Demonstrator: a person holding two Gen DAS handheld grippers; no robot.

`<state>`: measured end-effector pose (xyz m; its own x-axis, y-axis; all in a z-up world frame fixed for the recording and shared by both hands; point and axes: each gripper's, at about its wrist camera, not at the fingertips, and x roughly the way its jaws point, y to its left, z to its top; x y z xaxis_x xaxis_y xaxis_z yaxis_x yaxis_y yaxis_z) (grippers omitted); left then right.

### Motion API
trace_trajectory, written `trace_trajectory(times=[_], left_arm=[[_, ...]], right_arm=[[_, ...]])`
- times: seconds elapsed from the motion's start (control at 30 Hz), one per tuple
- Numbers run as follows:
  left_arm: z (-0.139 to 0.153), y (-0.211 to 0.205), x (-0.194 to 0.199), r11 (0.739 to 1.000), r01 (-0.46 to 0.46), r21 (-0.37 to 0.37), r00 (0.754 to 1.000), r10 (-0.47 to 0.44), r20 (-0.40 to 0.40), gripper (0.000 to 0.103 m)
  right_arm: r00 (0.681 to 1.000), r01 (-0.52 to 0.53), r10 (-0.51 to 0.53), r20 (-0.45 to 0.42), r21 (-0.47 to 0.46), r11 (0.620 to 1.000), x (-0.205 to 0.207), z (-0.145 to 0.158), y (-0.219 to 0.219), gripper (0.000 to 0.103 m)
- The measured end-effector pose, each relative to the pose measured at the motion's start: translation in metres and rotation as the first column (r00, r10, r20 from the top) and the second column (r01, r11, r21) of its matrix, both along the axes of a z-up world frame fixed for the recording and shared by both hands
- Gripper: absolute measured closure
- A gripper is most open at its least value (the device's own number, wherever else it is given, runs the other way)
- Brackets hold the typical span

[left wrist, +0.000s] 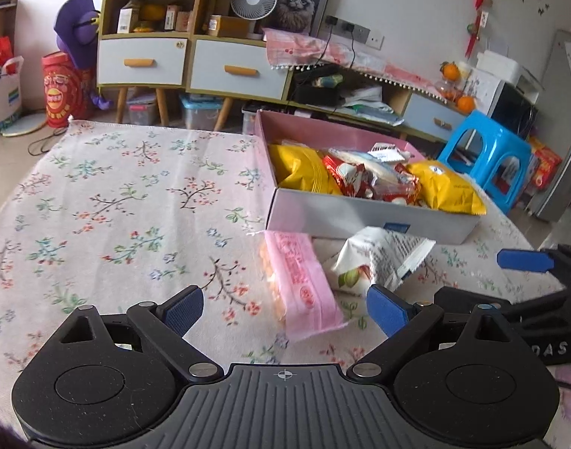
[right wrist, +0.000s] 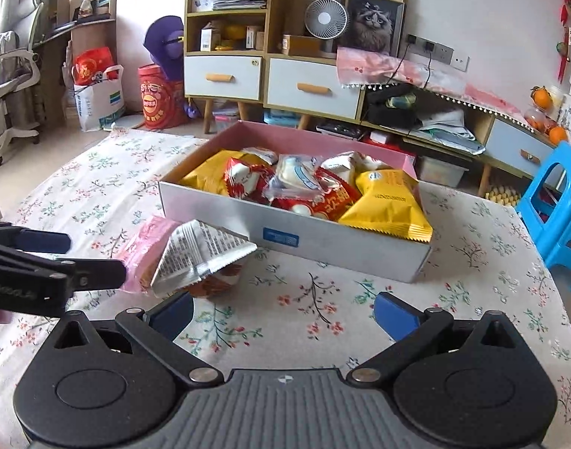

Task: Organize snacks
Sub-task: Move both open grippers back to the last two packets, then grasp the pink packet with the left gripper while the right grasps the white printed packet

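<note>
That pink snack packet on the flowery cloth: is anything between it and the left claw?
Nothing but bare floral tablecloth; in the left wrist view the pink snack packet lies ahead of the open left gripper.

Left wrist view: sits behind own fingers at frame bottom, tilts down across floral tablecloth (left wrist: 117,202), close to pink plastic snack packet (left wrist: 304,284) at lower centre.

Right wrist view: same downward tilt, faces open grey cardboard box with pink lining (right wrist: 323,239) at centre.

Both share box, packet, wooden shelf unit (right wrist: 225,37) behind.

one box (left wrist: 360,220), two loose packets (left wrist: 304,284), perhaps two yellow bags (left wrist: 300,170)
</note>
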<state>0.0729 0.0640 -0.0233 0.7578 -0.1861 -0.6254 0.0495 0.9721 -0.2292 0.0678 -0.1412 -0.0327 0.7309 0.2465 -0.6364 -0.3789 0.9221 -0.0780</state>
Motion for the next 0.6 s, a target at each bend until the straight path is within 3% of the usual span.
trace_trajectory(times=[0.1,0.33,0.47,0.53,0.6], left_arm=[[-0.003,0.001,0.005,1.000,-0.012,-0.014,1.000,0.012,0.000,0.010],[-0.008,0.001,0.013,0.998,-0.028,-0.052,1.000,0.027,-0.009,0.033],[-0.013,-0.005,0.016,0.999,-0.027,-0.024,0.999,0.026,-0.035,0.048],[-0.016,-0.006,0.016,0.999,-0.034,-0.005,0.998,0.034,-0.046,0.062],[-0.016,-0.006,0.014,0.999,-0.033,0.021,0.998,0.034,-0.045,0.066]], right_arm=[[1.000,-0.002,0.001,0.006,0.018,1.000,-0.001,0.001,0.002,0.009],[1.000,-0.025,0.024,0.013,0.064,0.998,0.005,0.006,0.005,0.009],[0.999,-0.045,0.043,0.014,0.095,0.994,0.010,0.007,0.011,0.009],[0.999,-0.050,0.050,0.011,0.115,0.992,0.013,0.006,0.014,0.009],[0.998,-0.054,0.055,-0.002,0.136,0.989,0.017,0.004,0.017,0.009]])
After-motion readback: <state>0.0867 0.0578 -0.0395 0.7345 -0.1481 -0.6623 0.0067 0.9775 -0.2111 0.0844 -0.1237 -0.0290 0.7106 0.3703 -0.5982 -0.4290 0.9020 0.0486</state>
